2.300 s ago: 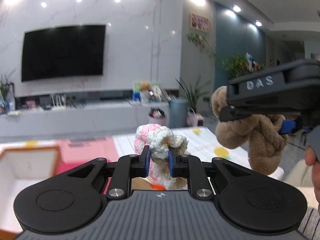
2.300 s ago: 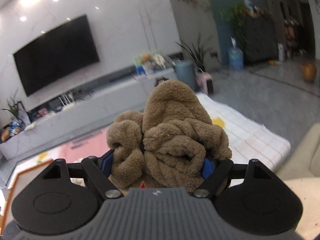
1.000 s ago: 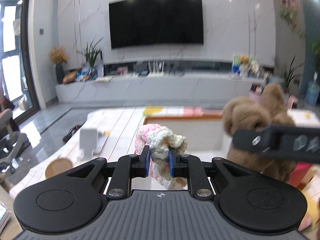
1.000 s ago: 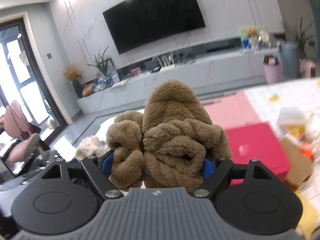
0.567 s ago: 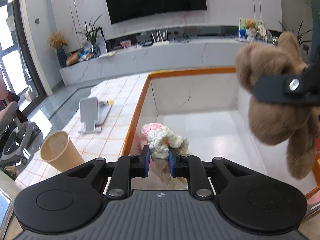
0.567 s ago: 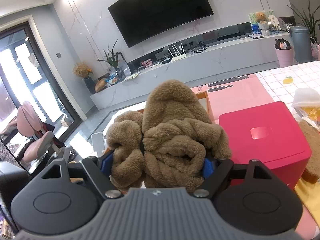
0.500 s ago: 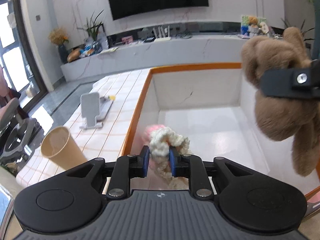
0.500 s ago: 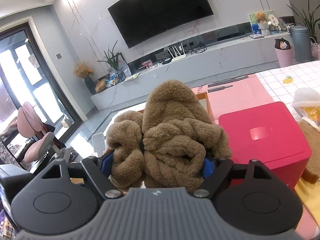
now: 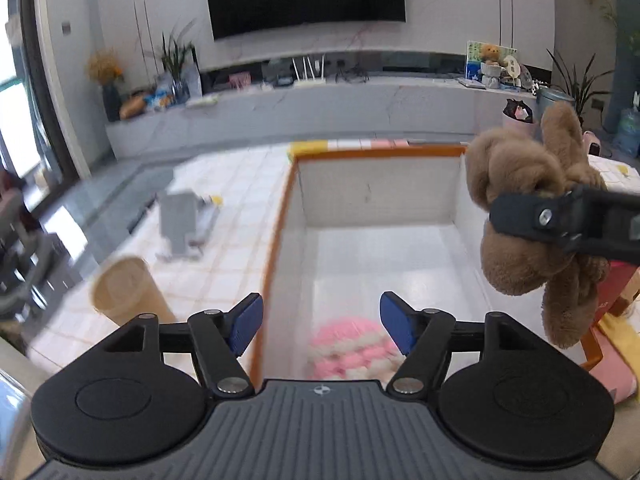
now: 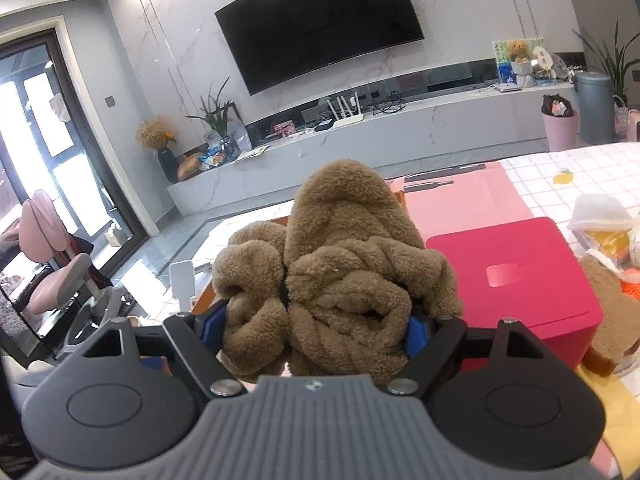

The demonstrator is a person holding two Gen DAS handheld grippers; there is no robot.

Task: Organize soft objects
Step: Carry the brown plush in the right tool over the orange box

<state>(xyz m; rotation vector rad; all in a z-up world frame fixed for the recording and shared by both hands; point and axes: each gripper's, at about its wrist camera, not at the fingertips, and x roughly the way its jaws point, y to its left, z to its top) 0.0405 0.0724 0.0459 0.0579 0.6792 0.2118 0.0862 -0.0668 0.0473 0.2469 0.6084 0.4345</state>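
Note:
My left gripper (image 9: 321, 323) is open and empty above the near end of a white box with an orange rim (image 9: 276, 236). A pink and white knitted soft toy (image 9: 349, 348) lies on the box floor just below its jaws. My right gripper (image 10: 314, 326) is shut on a brown plush toy (image 10: 340, 272). In the left wrist view the brown plush (image 9: 520, 216) hangs from the right gripper over the box's right wall.
A paper cup (image 9: 124, 290) and a grey phone stand (image 9: 180, 220) sit on the tiled tabletop left of the box. A red lidded box (image 10: 516, 276) stands right of the white box, with a pink mat (image 10: 460, 196) behind it and more items at far right.
My left gripper has opened and the pink and white toy has dropped from it into the white box. The right gripper still holds the brown plush beside the box.

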